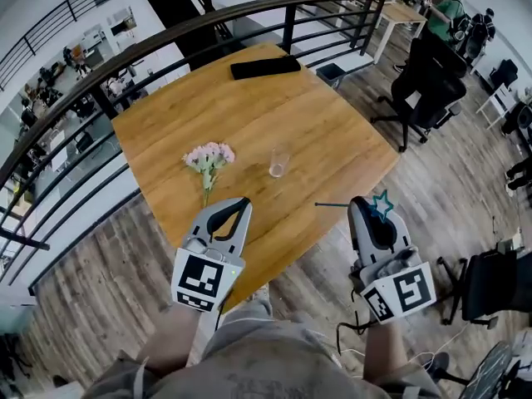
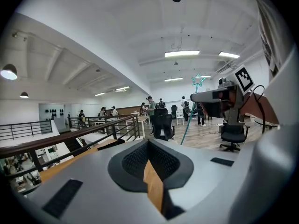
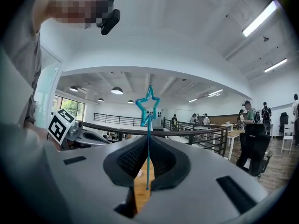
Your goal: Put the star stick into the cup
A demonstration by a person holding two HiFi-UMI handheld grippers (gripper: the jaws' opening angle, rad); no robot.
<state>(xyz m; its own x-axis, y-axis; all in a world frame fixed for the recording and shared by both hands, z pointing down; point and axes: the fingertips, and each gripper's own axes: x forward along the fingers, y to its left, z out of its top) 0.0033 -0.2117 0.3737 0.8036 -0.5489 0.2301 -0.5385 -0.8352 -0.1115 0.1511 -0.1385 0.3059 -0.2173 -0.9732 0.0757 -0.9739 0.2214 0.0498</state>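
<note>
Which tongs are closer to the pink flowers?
Left. The left tongs are just on the person's side of the pink flowers. The right tongs, shut on the star stick, are farther off to the side, beyond the cup.

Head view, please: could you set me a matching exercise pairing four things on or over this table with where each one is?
Things:
1. star stick
2. cup
3. flowers
4. black flat object

Places:
A. at the far edge of the table, by the railing
B. lying on the table, left of the cup
C. gripped in the right claw
D. standing upright near the table's middle

Pairs: 1-C, 2-D, 3-B, 4-A
</note>
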